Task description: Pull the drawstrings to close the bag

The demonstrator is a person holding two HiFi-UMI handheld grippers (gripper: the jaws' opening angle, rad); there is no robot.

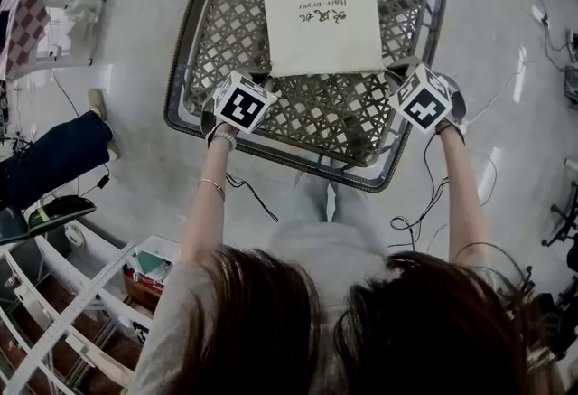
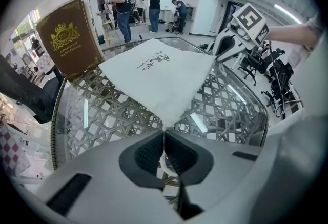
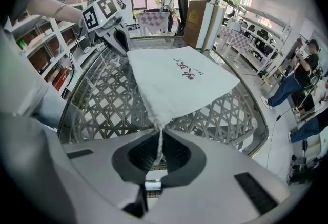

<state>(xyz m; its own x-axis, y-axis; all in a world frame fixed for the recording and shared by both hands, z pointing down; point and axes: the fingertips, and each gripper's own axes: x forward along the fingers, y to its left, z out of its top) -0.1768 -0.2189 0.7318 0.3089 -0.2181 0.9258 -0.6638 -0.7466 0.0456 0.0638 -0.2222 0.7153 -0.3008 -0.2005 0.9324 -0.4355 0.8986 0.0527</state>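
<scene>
A flat white cloth bag (image 1: 321,15) with dark print lies on a glass-topped lattice table (image 1: 203,41). My left gripper (image 1: 260,79) sits at the bag's near left corner, my right gripper (image 1: 394,74) at its near right corner. In the left gripper view the jaws (image 2: 164,133) are shut, with a white drawstring (image 2: 163,156) pinched between the pads where the bag's corner (image 2: 165,115) ends. In the right gripper view the jaws (image 3: 160,135) are shut on a white drawstring (image 3: 159,147) that runs out of the bag's corner (image 3: 160,115). The bag's mouth edge stretches flat between both grippers.
A brown book (image 2: 69,38) stands upright at the table's far left corner. Cables (image 1: 411,221) trail on the floor by the table's near edge. Shelving (image 1: 72,312) stands at the lower left. Several people (image 2: 123,5) stand in the background.
</scene>
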